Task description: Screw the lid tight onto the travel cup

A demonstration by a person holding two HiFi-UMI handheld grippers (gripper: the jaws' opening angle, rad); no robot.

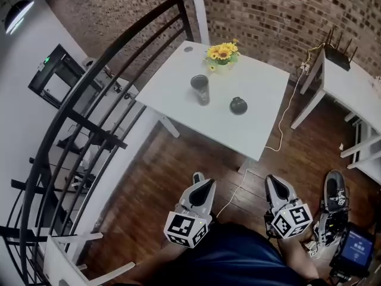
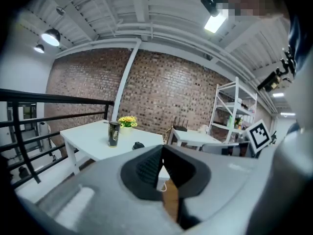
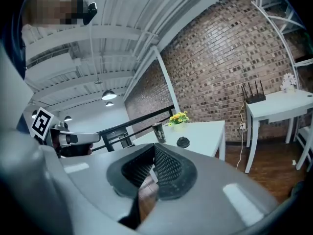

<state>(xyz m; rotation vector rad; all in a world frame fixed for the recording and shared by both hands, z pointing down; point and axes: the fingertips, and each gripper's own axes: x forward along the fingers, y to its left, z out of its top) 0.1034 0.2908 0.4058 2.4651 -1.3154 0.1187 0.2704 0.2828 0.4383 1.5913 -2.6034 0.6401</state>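
A dark travel cup [image 1: 201, 89] stands upright and uncovered on the white table [image 1: 178, 103], with its black lid [image 1: 238, 105] lying to its right. Both show far off in the gripper views, the cup [image 2: 114, 133] [image 3: 158, 131] and the lid [image 2: 138, 145] [image 3: 183, 142]. My left gripper [image 1: 199, 179] and right gripper [image 1: 272, 182] are held low near my body, well short of the table. Each one's jaws are shut with nothing between them, the left gripper [image 2: 161, 166] and the right gripper [image 3: 152, 167].
A pot of yellow flowers [image 1: 221, 54] sits at the table's far edge. A black railing [image 1: 89, 124] runs along the left. A second white table [image 1: 351, 85] with a router stands at the right. A white cable [image 1: 280, 137] trails over the wooden floor.
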